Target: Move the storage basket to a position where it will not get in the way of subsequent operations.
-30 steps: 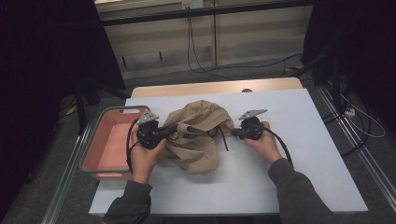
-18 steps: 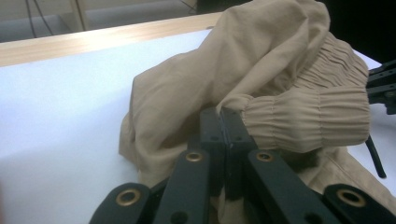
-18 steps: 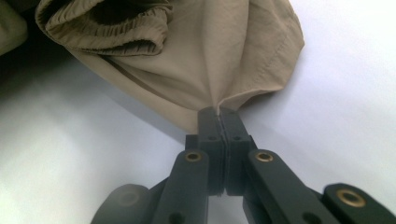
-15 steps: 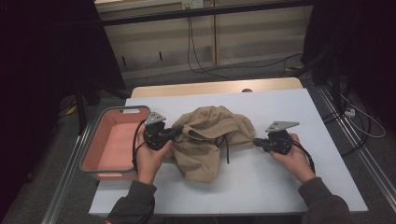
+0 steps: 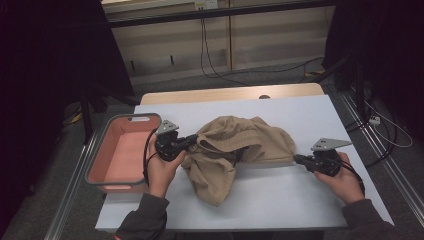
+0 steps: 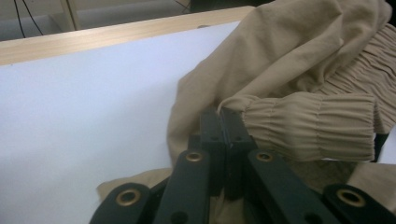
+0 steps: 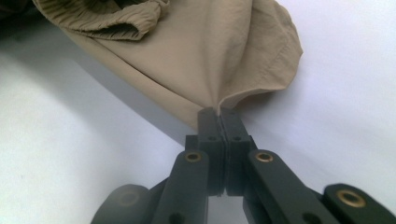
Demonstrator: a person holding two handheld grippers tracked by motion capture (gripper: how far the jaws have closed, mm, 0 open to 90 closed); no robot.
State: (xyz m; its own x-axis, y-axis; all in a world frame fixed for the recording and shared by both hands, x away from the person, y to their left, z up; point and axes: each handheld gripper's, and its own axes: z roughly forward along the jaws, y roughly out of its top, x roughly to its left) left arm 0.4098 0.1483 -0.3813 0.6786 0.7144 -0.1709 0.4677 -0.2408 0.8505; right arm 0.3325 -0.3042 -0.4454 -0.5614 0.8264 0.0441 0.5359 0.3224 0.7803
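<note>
You have one tan garment [image 5: 235, 150], probably trousers, bunched mid-table [image 5: 280, 200], and one pink bin [image 5: 122, 152] at the table's left edge, seemingly with nothing in it. Your left gripper [image 5: 192, 141] pinches the gathered waistband; your right gripper [image 5: 298, 159] pinches a thin hem. Bare tabletop lies in front and behind

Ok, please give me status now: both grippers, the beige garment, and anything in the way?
Left gripper shut on beige garment by its elastic band. Right gripper shut on a garment edge, cloth taut between the two. Pink bin sits left of the table, nothing blocking.
</note>
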